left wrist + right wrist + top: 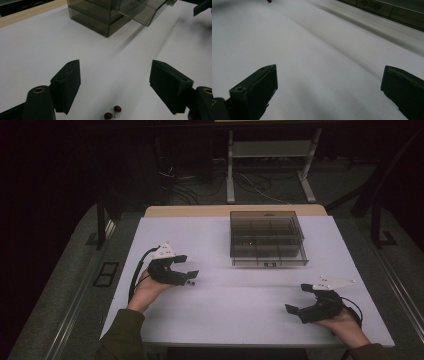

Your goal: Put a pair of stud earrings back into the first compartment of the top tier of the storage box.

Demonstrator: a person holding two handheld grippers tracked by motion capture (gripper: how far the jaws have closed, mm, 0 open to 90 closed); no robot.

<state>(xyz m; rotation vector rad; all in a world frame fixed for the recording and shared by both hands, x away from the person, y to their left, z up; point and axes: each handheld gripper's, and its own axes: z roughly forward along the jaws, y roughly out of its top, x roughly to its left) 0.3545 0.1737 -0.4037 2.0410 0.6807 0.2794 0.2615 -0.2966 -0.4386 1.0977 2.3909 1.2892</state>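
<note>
The left gripper was spread wide over two small dark red round beads on the white table, and the right gripper was wide open too, near the smoky clear plastic box.

The person wears olive-green long sleeves, and each hand carries a black two-jaw gripper topped by a pale grey three-cornered plate. A black cable loops off the left gripper at its 9 o'clock side, and another curls behind the right gripper at 3 o'clock. In the left gripper view the jaws are flat, thick matte-black blocks, with a brass-ringed hole at the base of each.
</note>
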